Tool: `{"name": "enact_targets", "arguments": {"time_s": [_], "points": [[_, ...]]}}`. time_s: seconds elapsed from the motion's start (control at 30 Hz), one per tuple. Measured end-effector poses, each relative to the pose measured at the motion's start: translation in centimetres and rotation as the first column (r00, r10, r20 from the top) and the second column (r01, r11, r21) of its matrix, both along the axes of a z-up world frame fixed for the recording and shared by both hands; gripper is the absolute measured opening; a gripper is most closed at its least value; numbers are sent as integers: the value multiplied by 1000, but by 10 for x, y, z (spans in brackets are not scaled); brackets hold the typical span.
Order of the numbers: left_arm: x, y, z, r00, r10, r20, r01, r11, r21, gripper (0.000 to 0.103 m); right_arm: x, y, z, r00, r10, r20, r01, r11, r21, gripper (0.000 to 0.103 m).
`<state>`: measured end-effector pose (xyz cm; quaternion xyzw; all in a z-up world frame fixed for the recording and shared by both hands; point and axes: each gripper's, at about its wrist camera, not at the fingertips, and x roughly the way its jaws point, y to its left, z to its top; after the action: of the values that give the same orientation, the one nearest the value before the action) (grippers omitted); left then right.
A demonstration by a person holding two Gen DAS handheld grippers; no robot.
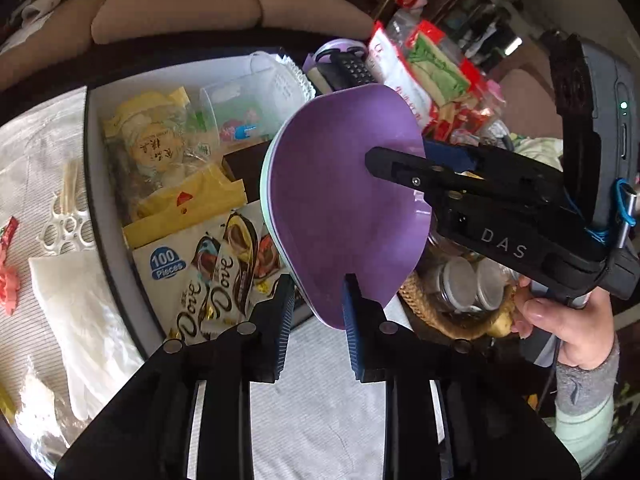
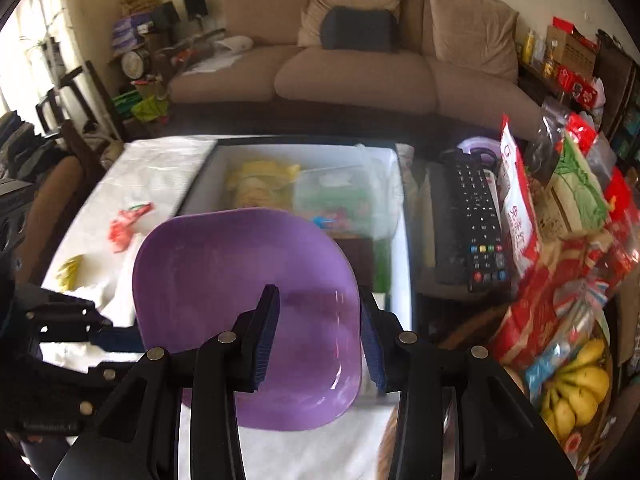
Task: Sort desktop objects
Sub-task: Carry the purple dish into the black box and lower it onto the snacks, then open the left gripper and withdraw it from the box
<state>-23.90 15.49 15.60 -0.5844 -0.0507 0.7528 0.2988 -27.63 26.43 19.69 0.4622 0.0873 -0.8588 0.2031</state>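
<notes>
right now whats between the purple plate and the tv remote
In the right wrist view, the white box's right wall stands between the purple plate and the remote. Something pale and upright, too blurred to name, is just beside the remote.

Black "DAS"-marked tool (image 1: 404,164), blue ribbed pads (image 1: 354,320), grey cuff (image 1: 584,384)

I'm looking into a home living room: a tan sofa (image 2: 360,60) with cushions along the far wall, a bench (image 2: 152,168) under a white cloth, a TV remote (image 2: 476,220), snack bags (image 1: 192,200) in a box, bananas (image 2: 580,384) near right.
</notes>
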Motion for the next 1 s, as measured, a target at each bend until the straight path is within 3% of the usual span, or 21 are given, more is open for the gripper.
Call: {"name": "enact_targets", "arguments": {"time_s": [0.1,0.2,0.37,0.47,0.63,0.77,1.0], "points": [[-32,14,-34,996,1,85,1,1000,-25,21,-34,2,-35,998,-25,51,23,999,45,41],[-50,27,-60,993,-5,117,14,997,-79,21,-51,-7,-64,998,-21,56,13,989,146,40],[-67,44,-91,993,-12,119,34,983,-181,21,-68,-20,-87,999,9,31,-17,962,274,40],[-70,50,-104,990,-16,139,45,978,-206,22,-74,-29,-95,999,31,37,-41,939,342,42],[-74,41,-103,991,29,130,-4,982,-187,25,-73,-33,-89,999,34,29,-42,930,366,48],[-76,20,-90,989,82,120,-65,988,-141,41,-66,-26,-80,1000,14,26,-22,935,354,52],[-69,-14,-72,981,157,112,-148,986,-83,41,-52,-15,-55,1000,-9,-1,9,954,299,54]]}}
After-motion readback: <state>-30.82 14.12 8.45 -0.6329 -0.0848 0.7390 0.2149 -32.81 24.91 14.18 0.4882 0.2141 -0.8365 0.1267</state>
